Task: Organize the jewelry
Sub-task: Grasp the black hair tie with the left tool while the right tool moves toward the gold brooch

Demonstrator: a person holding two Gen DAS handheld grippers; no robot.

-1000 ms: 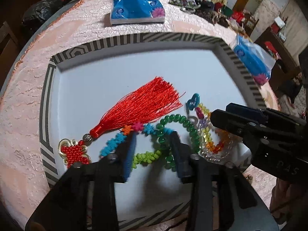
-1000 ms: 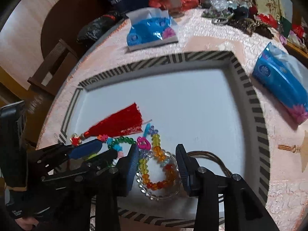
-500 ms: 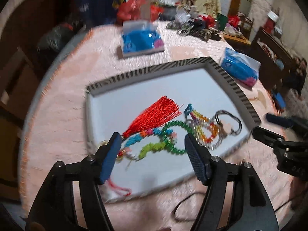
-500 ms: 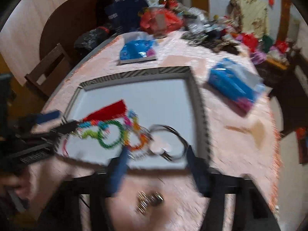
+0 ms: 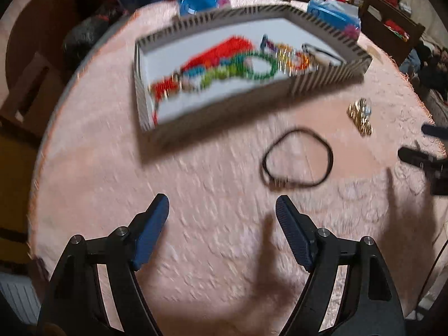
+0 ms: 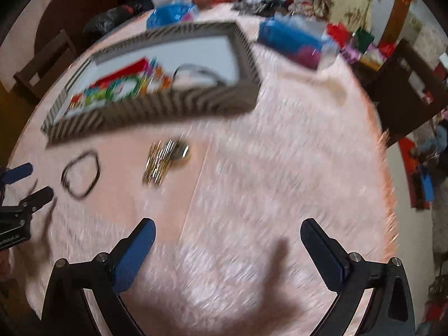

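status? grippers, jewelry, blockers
Left gripper and right gripper open, empty, above the cloth. Black band and gold piece lie outside the striped tray; beads and tassel inside. Nothing blocking.

pink tablecloth point(image 5: 212, 173) | two blue packs point(image 6: 291, 42), tissues perhaps | wooden chair point(image 6: 44, 64)

The table point(image 5: 196, 173) is being viewed from above by both wrist cameras (angled forward). The striped tray point(image 5: 330, 78) and black band point(image 6: 81, 176) are being shared.

Dim indoor light, motion blur, fisheye warping
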